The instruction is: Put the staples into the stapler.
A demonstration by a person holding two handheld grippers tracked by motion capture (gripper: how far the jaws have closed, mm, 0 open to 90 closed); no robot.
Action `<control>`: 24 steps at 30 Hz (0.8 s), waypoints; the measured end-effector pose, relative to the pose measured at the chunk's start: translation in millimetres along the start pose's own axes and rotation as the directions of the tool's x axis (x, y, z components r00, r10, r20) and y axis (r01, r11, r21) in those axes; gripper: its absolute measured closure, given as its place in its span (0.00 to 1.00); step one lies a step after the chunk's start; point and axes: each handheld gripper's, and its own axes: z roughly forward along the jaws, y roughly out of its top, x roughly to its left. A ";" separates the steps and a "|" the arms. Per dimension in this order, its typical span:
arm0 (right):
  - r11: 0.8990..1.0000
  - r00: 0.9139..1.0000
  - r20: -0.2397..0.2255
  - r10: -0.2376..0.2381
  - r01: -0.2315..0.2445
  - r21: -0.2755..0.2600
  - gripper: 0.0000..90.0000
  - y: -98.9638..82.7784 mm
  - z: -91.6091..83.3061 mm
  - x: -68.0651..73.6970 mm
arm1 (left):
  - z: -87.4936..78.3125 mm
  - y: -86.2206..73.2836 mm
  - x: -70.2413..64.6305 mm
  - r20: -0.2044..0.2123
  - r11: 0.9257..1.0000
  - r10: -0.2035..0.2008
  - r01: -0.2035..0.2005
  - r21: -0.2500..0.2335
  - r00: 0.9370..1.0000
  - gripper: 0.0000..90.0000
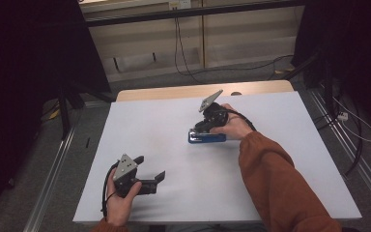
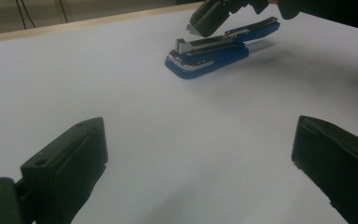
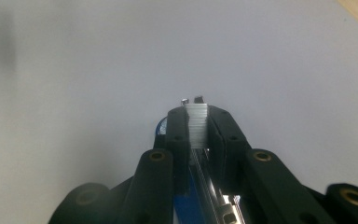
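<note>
left gripper (image 1: 150, 170) lower left of the high view, jaws wide apart, nothing between them | white bench (image 1: 174, 145) | blue stapler (image 1: 206, 137) lying open right of centre | right gripper (image 3: 196, 122) above it, jaws pinched on a strip of staples (image 3: 198, 125)

In the right gripper view, the right claw (image 3: 196, 122) hides most of the blue stapler (image 3: 182, 205), its near end cut off by the lower edge; the desk's (image 3: 74, 60) far left blurs.
</note>
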 end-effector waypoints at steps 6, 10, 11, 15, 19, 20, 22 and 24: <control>0.999 0.999 0.005 -0.045 0.045 0.007 0.88 1.8 0.3 -3.8 | -0.1 0.0 0.0 0.002 1.000 0.002 -0.002 0.001 1.000 0.04; 0.996 0.997 0.000 -0.083 0.083 0.019 0.88 2.8 0.2 -5.7 | 0.0 0.0 0.0 0.002 1.000 0.002 -0.002 0.002 1.000 0.04; 0.996 0.996 0.002 -0.090 0.090 0.024 0.88 3.6 0.3 -5.9 | 0.0 0.0 0.0 0.002 1.000 0.002 -0.002 0.002 1.000 0.04; 0.994 0.995 -0.004 -0.104 0.104 0.030 0.88 8.2 0.8 -5.2 | 1.7 -0.1 -0.2 0.008 1.000 0.005 -0.005 0.008 1.000 0.04; 0.990 0.991 -0.020 -0.135 0.136 0.047 0.88 11.9 5.0 -4.5 | 0.6 -0.2 0.0 0.009 1.000 0.001 -0.001 0.004 1.000 0.04; 0.990 0.991 -0.020 -0.135 0.136 0.047 0.88 11.9 5.0 -4.5 | 0.6 -0.2 0.0 0.009 1.000 0.001 -0.001 0.004 1.000 0.04; 0.989 0.990 -0.020 -0.141 0.142 0.049 0.88 11.9 6.1 -5.0 | 0.5 -0.3 0.1 0.009 1.000 -0.001 0.000 0.005 1.000 0.04; 0.988 0.989 -0.024 -0.145 0.146 0.054 0.88 11.6 6.7 -6.0 | 0.8 -0.3 0.1 0.009 1.000 -0.001 0.001 0.004 1.000 0.04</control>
